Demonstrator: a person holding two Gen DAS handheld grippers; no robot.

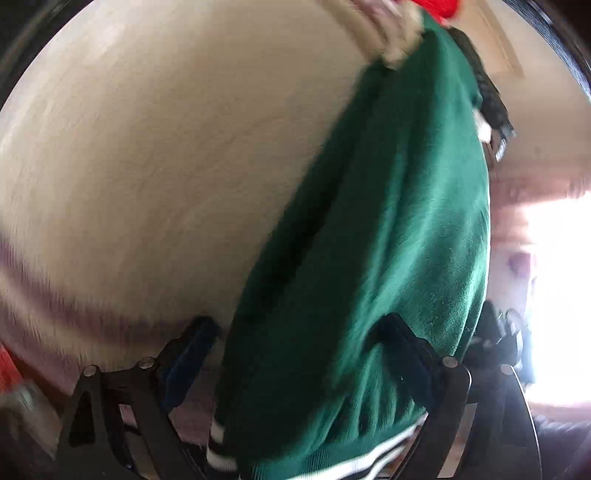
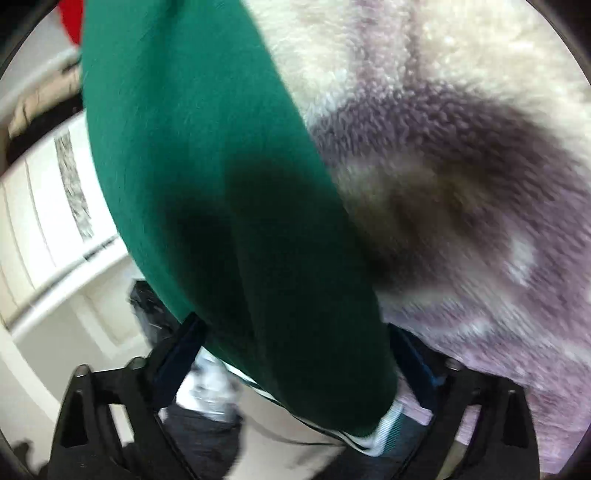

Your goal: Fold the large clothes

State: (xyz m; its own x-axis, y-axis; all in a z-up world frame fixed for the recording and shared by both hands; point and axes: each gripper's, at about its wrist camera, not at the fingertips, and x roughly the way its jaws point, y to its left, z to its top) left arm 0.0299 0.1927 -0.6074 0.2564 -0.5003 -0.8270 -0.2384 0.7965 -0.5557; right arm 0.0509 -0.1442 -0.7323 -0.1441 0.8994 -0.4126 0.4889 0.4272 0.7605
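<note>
A dark green garment [image 1: 388, 240] with a white-striped hem [image 1: 369, 461] hangs stretched between my two grippers, lifted above the surface. My left gripper [image 1: 295, 332] has the green cloth running between its two black fingers near the hem. In the right wrist view the same garment [image 2: 221, 203] passes between the fingers of my right gripper [image 2: 295, 332], its striped hem [image 2: 380, 435] bunched by the right finger. Both views are motion-blurred. The far end of the garment is out of sight.
A fluffy cream and purple blanket [image 2: 461, 166] lies under the garment; it also shows in the left wrist view [image 1: 147, 184]. Something red [image 1: 439, 7] sits at the far end. White cabinet fronts [image 2: 48, 221] stand to the left.
</note>
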